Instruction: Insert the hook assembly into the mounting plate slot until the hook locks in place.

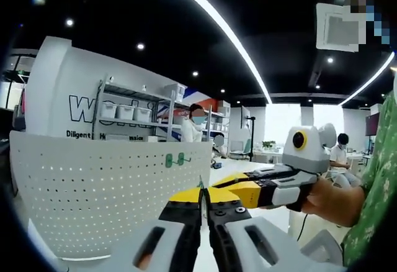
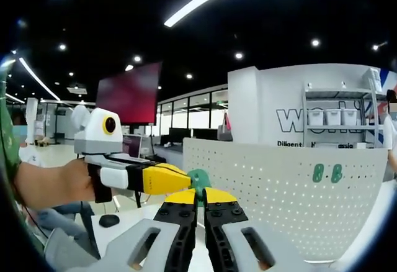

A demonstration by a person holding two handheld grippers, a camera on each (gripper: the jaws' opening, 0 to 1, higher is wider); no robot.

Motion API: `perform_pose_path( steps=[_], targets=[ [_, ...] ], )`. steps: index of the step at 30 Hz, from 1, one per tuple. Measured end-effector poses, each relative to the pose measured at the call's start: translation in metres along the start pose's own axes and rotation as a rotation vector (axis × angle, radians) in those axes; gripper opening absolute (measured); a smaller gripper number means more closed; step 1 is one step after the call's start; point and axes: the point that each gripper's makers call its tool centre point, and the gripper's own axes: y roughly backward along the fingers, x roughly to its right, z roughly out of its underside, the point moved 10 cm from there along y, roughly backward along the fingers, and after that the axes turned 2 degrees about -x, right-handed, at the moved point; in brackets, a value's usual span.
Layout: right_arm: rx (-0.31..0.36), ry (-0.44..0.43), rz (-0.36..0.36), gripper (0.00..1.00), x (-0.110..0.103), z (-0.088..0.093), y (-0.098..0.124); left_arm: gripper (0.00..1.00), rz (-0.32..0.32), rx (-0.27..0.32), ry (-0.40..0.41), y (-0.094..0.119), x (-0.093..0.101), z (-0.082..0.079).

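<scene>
The white perforated mounting plate (image 1: 93,191) stands upright on the left in the left gripper view, with two green hooks (image 1: 174,159) hung near its top edge. In the right gripper view the plate (image 2: 267,185) stands on the right, its two green hooks (image 2: 327,172) at the upper right. My left gripper (image 1: 202,190) is shut, and only a thin edge of the hook piece shows at its tips. That green hook piece (image 2: 200,179) shows broad at the left gripper's yellow tips. My right gripper (image 2: 198,196) is shut just below the piece, in front of the plate; whether it grips the piece is unclear.
Behind the plate are a white wall with lettering and a metal shelf with white bins (image 1: 124,110). People sit or stand at desks in the background (image 1: 197,123). A hand and a green patterned sleeve (image 1: 372,179) hold the right gripper. A red screen (image 2: 129,92) hangs far off.
</scene>
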Motion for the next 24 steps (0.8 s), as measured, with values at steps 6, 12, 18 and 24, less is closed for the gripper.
perform_pose_path(
  steps=[6, 12, 18, 24],
  targets=[
    [-0.006, 0.020, 0.002, 0.02, -0.0009, -0.0010, 0.0002, 0.02, 0.005, -0.009, -0.015, -0.0002, 0.0028, -0.0015],
    [-0.013, 0.034, 0.004, 0.02, -0.0012, -0.0017, 0.0006, 0.02, 0.014, -0.020, -0.039, -0.0009, 0.0066, -0.0024],
    [-0.019, 0.044, 0.004, 0.01, -0.0019, -0.0005, 0.0007, 0.02, 0.017, -0.032, -0.054, -0.0010, 0.0083, -0.0019],
    [-0.013, 0.038, -0.001, 0.01, -0.0022, 0.0004, 0.0006, 0.02, 0.014, -0.034, -0.071, -0.0006, 0.0075, -0.0024]
  ],
)
